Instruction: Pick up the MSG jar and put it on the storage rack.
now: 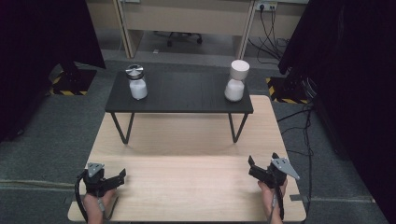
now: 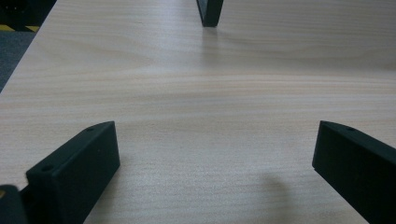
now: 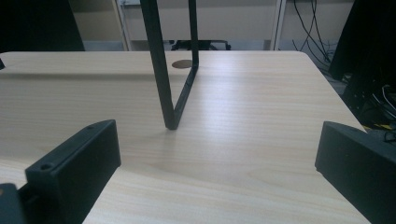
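A light wooden table (image 1: pixel 187 186) fills the lower half of the high view, and a small black shelf (image 1: pixel 180 95) on thin metal legs stands on its far part, toward twelve o'clock. On the shelf top, at about eleven o'clock, stands a glass jar (image 1: pixel 137 83) with a silver metal lid, its lower part holding something white. At about one o'clock on the same shelf stands an hourglass-shaped container (image 1: pixel 236 80) with a white upper part and white contents below; what the white material is cannot be told from this height. The two containers stand well apart, one near each end of the shelf. The left gripper (image 1: pixel 122 176) sits at seven o'clock near the table's near-left corner, held in a hand (image 1: pixel 96 203) that comes in from the bottom edge. In the left gripper view its two black jaws stand wide apart over bare wood, with nothing between them, and the foot of a shelf leg (image 2: pixel 208 13) shows at twelve o'clock. The right gripper (image 1: pixel 251 166) sits at five o'clock near the near-right edge. In the right gripper view its jaws are likewise spread wide and empty, and a black shelf leg frame (image 3: pixel 173 70) stands on the wood straight ahead, well beyond the jaw tips.
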Motion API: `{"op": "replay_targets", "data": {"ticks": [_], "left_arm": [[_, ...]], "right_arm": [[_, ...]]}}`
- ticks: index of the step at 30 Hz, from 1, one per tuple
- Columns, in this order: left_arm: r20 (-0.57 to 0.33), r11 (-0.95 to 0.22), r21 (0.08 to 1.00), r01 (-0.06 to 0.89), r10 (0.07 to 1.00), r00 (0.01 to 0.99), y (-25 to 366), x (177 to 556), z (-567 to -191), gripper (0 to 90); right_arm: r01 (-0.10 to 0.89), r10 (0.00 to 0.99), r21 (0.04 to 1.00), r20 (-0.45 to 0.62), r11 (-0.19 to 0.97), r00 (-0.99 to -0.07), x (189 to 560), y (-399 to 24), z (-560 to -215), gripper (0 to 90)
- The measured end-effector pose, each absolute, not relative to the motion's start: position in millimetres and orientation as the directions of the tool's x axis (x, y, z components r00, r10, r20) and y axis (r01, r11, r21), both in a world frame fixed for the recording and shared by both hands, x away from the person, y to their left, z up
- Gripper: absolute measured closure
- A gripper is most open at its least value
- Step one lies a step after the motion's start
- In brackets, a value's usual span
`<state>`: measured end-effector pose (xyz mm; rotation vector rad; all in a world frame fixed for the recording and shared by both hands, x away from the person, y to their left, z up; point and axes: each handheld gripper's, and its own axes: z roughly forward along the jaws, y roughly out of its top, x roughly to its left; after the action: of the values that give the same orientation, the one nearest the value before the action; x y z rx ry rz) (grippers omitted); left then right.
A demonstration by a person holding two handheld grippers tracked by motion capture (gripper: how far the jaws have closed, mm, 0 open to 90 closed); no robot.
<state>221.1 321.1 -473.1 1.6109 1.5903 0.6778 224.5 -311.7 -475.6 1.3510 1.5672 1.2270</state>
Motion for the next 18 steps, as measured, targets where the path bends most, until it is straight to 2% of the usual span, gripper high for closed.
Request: {"op": "replay_targets", "data": {"ticks": [18], "left_arm": [[-0.131,0.056,0.808,0.586,0.988,0.086,319.8,221.8,-472.8,0.0]], "right_arm": [[0.289,0.98,0.957,0.085,-0.029,-0.181,207.9,-322.5,-490.3,0.3]]}}
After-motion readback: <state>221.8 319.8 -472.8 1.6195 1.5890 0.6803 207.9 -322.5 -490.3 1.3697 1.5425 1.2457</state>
